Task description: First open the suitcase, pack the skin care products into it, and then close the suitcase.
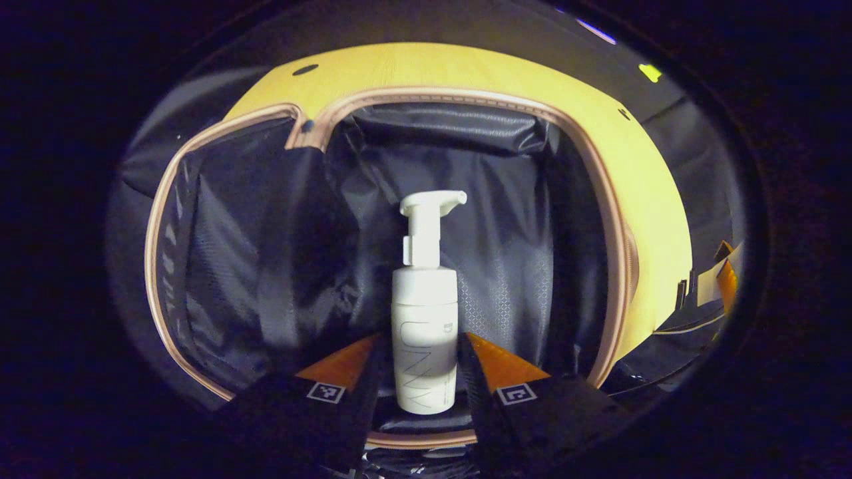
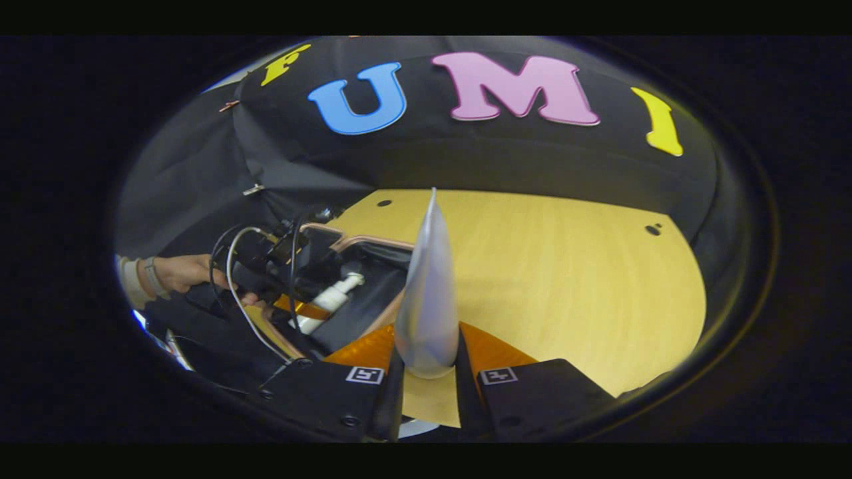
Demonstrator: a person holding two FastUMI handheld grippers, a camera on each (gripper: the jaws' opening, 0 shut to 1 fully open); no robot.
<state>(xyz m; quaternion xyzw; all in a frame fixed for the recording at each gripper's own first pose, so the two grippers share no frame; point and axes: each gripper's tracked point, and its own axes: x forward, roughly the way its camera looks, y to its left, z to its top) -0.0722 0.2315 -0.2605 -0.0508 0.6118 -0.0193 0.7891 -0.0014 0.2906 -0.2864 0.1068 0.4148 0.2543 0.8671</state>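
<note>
White plastic pump bottle (image 1: 425, 313), the skin care product in hand, stands upright between the two fingers of the left gripper (image 1: 424, 372), both of which press against its lower body, so this gripper is clamped on the bottle; the pump head points to the right in the left gripper view; behind and around the bottle lies the open suitcase (image 1: 266, 253), its interior lined with dark, creased fabric and its opening edged by a pale pink zip border; the bottle is held over this interior, though whether its base touches the lining cannot be told; beyond the suitcase rim extends the light wooden table (image 1: 466, 70), pierced by a few small dark holes; in the right gripper view the same bottle (image 2: 331, 299) appears farther off, tilted, inside the suitcase (image 2: 359, 299) and grasped by the left gripper (image 2: 293, 293), which a hand (image 2: 190, 273) with a pale sleeve and a wristband holds, cables looping from it; nearer the camera, the right gripper (image 2: 427, 362) is closed on a translucent grey tube (image 2: 428, 293), both fingers pressing its rounded lower end, the flat crimped tip pointing upward; this tube is held above the wooden table (image 2: 566, 279), just beside the suitcase; black cloth forms the booth wall (image 2: 492, 159) behind the table.
</note>
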